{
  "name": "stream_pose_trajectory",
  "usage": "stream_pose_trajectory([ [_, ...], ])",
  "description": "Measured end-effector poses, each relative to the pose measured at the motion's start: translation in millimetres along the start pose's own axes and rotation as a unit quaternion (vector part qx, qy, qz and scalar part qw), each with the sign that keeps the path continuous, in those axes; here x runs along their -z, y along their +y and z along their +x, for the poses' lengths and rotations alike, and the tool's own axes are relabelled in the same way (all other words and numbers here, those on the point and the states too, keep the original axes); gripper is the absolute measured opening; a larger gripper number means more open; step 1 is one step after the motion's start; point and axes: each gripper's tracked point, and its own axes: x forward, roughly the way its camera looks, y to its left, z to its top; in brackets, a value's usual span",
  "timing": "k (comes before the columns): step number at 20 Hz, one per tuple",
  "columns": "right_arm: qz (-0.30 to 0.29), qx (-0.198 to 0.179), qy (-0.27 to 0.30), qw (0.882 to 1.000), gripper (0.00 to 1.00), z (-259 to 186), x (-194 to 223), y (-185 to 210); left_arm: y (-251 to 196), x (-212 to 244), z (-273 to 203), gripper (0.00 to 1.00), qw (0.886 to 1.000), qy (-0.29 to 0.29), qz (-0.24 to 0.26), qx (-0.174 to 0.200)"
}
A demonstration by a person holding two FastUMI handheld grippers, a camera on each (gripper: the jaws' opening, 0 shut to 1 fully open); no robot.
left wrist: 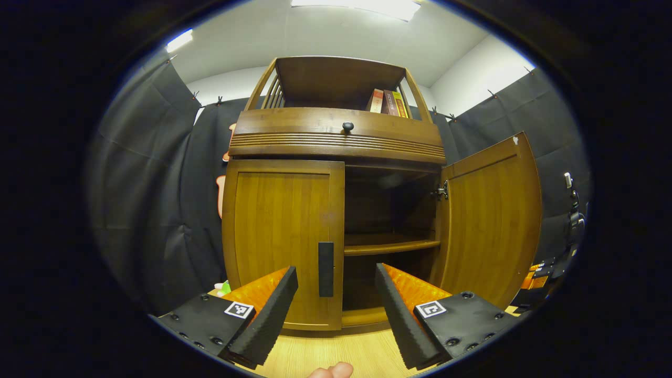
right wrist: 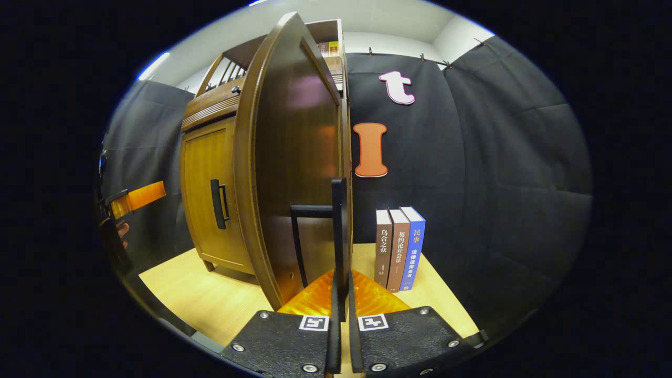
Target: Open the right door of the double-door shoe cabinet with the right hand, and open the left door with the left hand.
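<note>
The double-door shoe cabinet (left wrist: 336,152) stands on a light wooden tabletop (left wrist: 336,352) against the booth's black cloth wall, and it is the biggest thing in the left gripper view. It has an open upper shelf with slatted sides and, below that, a ribbed drawer front with a small dark knob (left wrist: 348,126). Its right door (left wrist: 491,220) is swung wide open on its hinge, showing the dark inside and one inner shelf (left wrist: 391,244). Its left door (left wrist: 283,241) is shut flat, with a dark vertical handle (left wrist: 326,269) near its inner edge.

In the right gripper view the right door's (right wrist: 294,173) outer face fills the centre, standing out from the cabinet, and the shut left door (right wrist: 207,199) lies beyond it.

Three upright books (right wrist: 399,249) stand side by side on the tabletop just beside the cabinet, near the cloth wall. More books (left wrist: 387,102) stand on the cabinet's top shelf.

The left gripper (left wrist: 336,307) hovers in front of the left door, its fingers spread wide, with the door's handle seen between them and not touched. The right gripper (right wrist: 341,302) has its fingers clamped on the right door's handle (right wrist: 338,231), a thin dark bar that rises between them. The left gripper (right wrist: 134,198) also shows far off at the edge of the right gripper view.

A fingertip (left wrist: 332,371) shows at the bottom edge of the left gripper view.
</note>
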Motion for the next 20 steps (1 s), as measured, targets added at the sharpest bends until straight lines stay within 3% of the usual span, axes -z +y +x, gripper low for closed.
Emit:
stream_pose_trajectory([
  [14,0.029,-0.024,-0.025,0.999,0.06,0.8,-6.0,-5.6,-4.3,0.9,-0.1,0.98,1.000,0.002,-0.005,-0.003],
  [20,0.029,-0.002,-0.026,0.999,0.05,-2.7,-5.8,-9.1,-1.6,3.7,5.9,0.98,1.000,0.004,-0.011,-0.009],
])
